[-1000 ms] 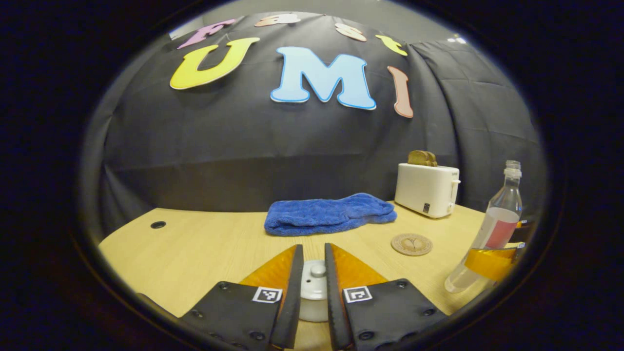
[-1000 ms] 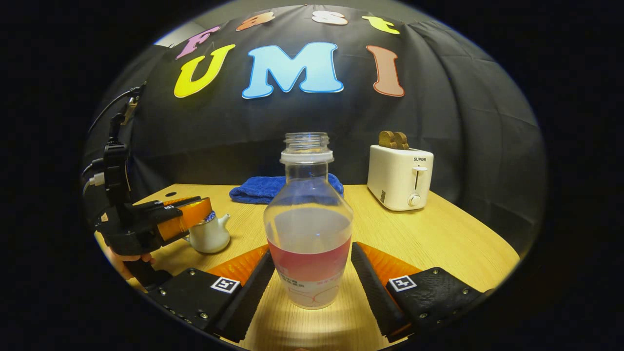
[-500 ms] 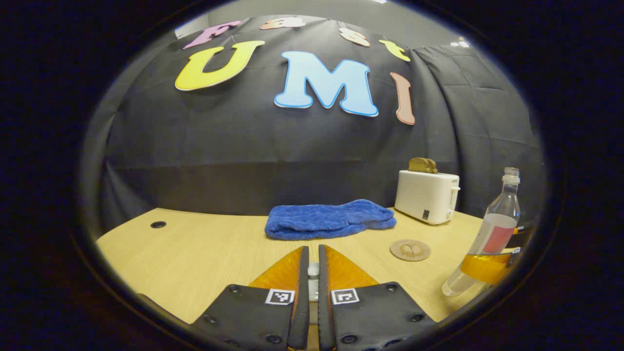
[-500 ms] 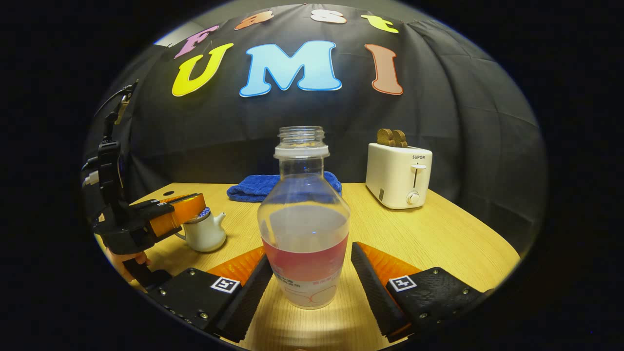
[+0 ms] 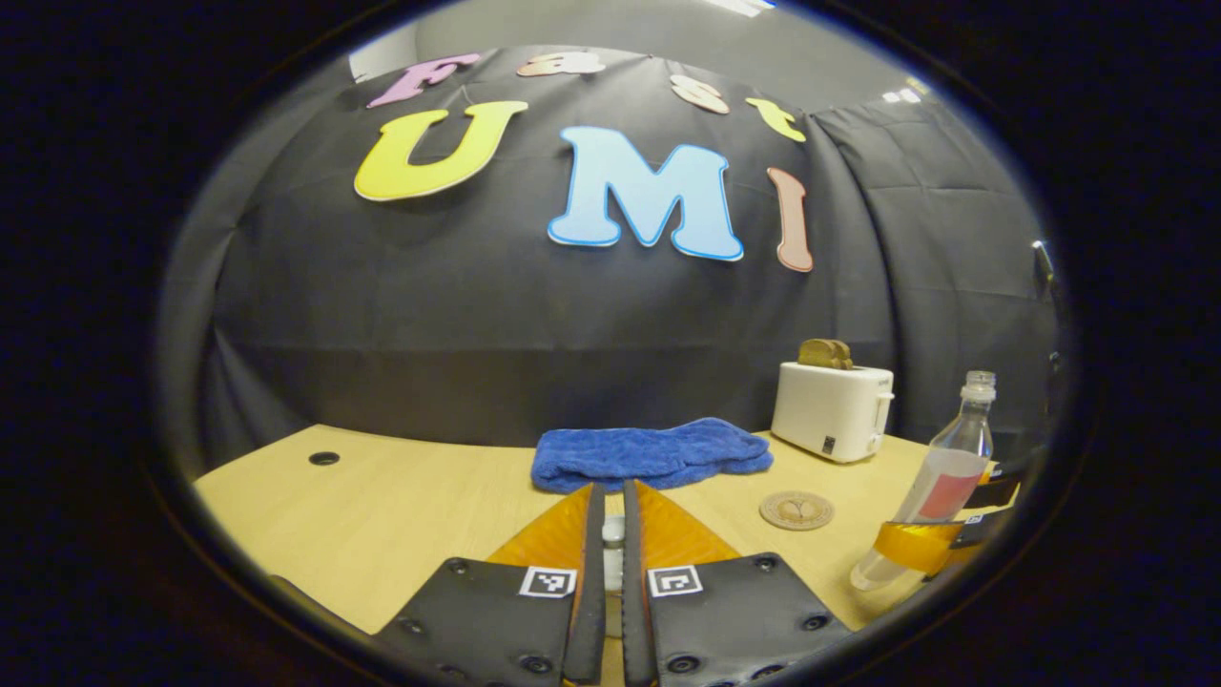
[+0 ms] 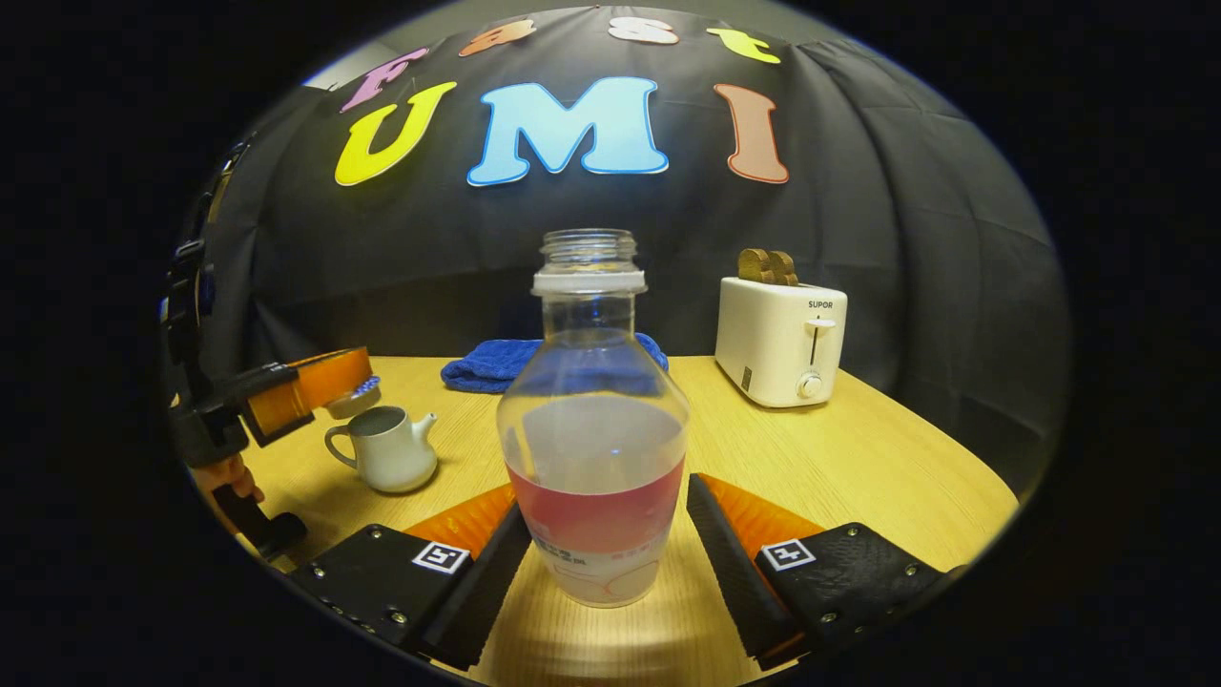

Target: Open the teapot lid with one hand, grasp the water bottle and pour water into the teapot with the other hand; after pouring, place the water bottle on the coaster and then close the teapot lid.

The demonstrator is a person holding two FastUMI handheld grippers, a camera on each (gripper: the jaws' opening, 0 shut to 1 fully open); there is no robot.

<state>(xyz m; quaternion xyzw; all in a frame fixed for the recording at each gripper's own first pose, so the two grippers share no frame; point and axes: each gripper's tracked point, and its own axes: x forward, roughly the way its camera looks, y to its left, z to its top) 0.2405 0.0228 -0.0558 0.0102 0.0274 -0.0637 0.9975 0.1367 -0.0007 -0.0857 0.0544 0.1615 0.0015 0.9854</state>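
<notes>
Right gripper (image 6: 610,534) straddles the upright clear plastic water bottle (image 6: 591,429), fingers flanking it, contact unclear. Small white ceramic teapot (image 6: 386,453), open, sits at its 10 o'clock. Left gripper (image 6: 320,382) above it pinches the lid (image 6: 351,399).

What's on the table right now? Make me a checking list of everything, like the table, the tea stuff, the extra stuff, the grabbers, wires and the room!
Surface: wooden table, with a round hole near its far left corner.
Job's things: teapot open, upright; lid lifted above it; water bottle upright, uncapped, partly filled; coaster bare.
Clutter: blue towel; white toaster with bread in its slots.
Grippers: left gripper shut on the lid; right gripper astride the bottle, contact unclear.
Cables: nothing seen.
Surroundings: black cloth wall.
</notes>
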